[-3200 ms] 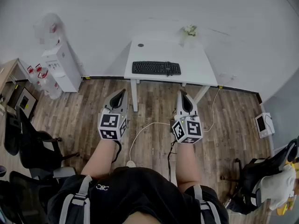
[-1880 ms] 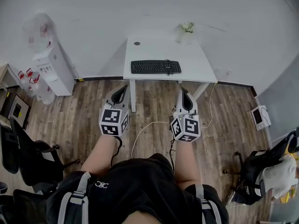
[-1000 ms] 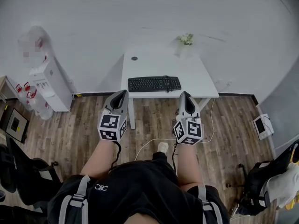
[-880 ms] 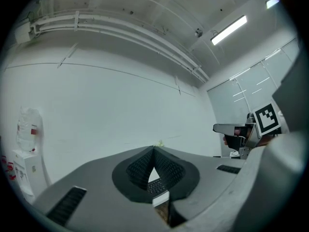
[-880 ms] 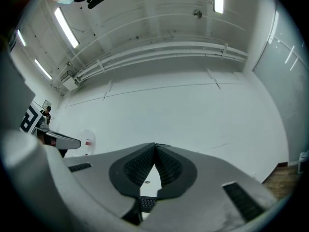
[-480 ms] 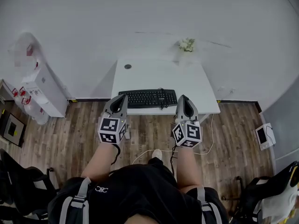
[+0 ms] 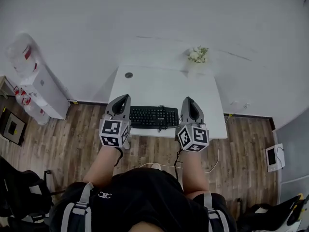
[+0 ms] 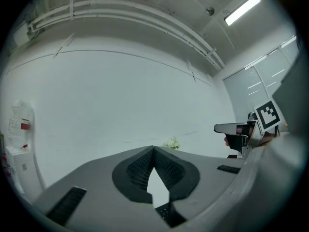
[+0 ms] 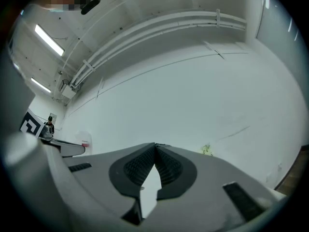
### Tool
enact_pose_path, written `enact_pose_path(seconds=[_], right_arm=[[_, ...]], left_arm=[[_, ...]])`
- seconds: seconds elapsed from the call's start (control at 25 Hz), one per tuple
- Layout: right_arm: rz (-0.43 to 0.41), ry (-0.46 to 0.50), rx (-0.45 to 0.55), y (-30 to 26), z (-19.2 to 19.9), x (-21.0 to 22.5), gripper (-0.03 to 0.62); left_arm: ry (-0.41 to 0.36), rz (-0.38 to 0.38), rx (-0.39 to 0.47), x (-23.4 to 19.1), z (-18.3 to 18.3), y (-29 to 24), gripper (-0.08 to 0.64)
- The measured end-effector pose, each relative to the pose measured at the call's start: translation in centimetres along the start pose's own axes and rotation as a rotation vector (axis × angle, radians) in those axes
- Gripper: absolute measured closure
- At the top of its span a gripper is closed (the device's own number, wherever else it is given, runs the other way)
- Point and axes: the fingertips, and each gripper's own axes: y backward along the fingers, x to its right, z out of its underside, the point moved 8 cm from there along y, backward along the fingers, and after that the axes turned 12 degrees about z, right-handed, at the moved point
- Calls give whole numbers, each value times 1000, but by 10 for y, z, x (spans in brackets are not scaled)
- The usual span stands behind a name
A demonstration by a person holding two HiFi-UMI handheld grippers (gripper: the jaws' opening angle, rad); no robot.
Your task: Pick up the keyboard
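Left hand-held gripper [image 7: 124, 99]: jaws closed, empty, by the 9 o'clock end of the keyboard [image 7: 153, 116].
Right hand-held gripper [image 7: 189, 102]: same, by the 3 o'clock end.
Keyboard: flat at the near edge of the white surface [image 7: 164, 87].
Handling: open both jaws first (closed, they cannot bite), then take both ends level.

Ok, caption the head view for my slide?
Left gripper and right gripper, both shut, flank the black rectangular keyboard on the white desk.
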Motion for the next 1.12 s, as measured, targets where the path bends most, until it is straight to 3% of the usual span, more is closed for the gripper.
enact_pose_path(seconds=[0.32,0.6,0.8,1.04,1.12], right_arm=[[-54,-19,-1,-91,-2,34,586],[-41,-6,-21,-130,17,25,586],[-31,59,-31,-147,27,18,586],[28,84,-73,-166,43,25,586],[34,98,-110,-171,53,29,552]], left_arm=[[-18,-51,-12,-12,-11,-82,551],[3,-74,-36,-54,-2,-101,551],[22,-104,-57,-86,7,-106,551],[71,-128,-159,-117,30,-113,549],[105,-129,-199,-125,42,-115,539]])
